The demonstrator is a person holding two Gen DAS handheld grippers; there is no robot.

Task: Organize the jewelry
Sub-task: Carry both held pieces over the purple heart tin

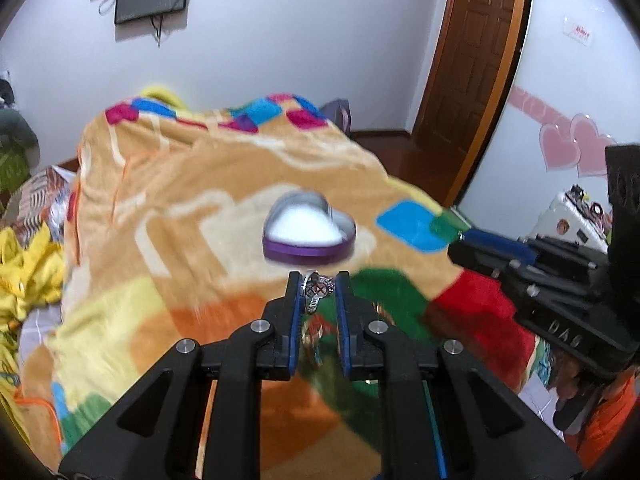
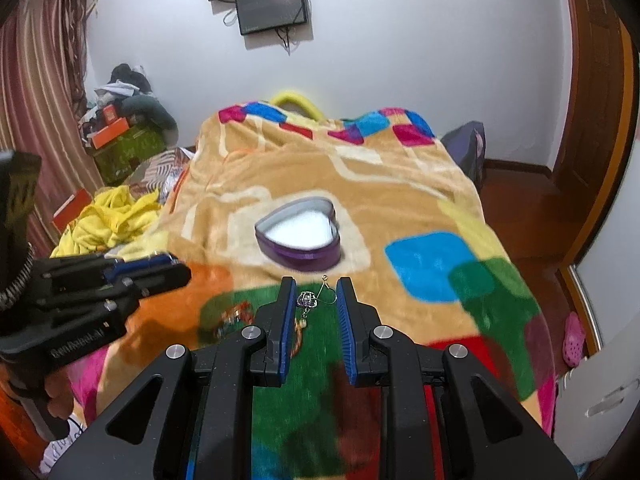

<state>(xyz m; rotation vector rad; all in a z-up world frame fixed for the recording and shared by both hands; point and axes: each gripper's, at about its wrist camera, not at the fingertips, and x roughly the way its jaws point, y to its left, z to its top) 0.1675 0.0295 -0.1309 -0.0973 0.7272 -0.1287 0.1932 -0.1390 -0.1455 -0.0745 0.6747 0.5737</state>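
A purple heart-shaped box (image 1: 308,226) with a white lining stands open on the patterned blanket (image 1: 192,184); it also shows in the right wrist view (image 2: 299,236). My left gripper (image 1: 319,285) is shut on a silver ring (image 1: 316,290) just short of the box, and shows at the left of the right wrist view (image 2: 148,270). My right gripper (image 2: 316,300) is open, with a small purple earring (image 2: 308,301) on a wire hook lying between its fingers on the blanket. An orange bracelet (image 2: 236,316) lies left of it.
The blanket covers a bed. Yellow clothes (image 2: 112,216) are heaped at the bed's left side. A wooden door (image 1: 472,48) stands at the right. A white cabinet (image 2: 600,400) is at the right edge. A screen (image 2: 272,4) hangs on the far wall.
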